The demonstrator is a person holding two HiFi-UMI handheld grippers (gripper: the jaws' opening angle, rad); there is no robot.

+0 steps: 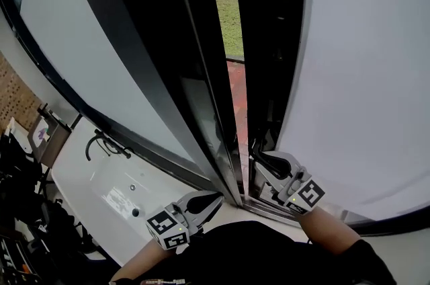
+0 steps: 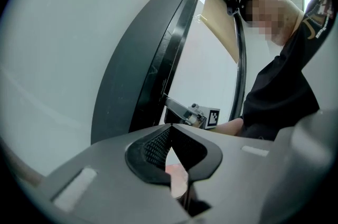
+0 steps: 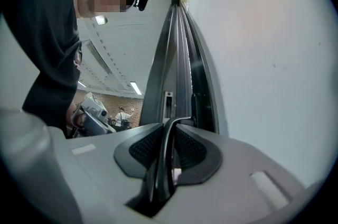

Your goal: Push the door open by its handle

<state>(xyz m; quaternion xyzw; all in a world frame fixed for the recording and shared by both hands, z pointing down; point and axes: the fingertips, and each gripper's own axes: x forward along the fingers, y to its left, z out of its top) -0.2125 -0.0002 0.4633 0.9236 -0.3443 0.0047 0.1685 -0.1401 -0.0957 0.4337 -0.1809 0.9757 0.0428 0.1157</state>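
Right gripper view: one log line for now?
right gripper closed on black lever door handle | left gripper shut, empty | dark-framed door ajar

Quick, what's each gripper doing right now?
Left gripper: jaws closed, holding nothing.
Right gripper: jaws closed on the door handle.

The tall, black-framed pale door (image 1: 363, 75) is opened a crack. Its thin, dark, curved metal handle (image 3: 165, 154) is set by its open edge.
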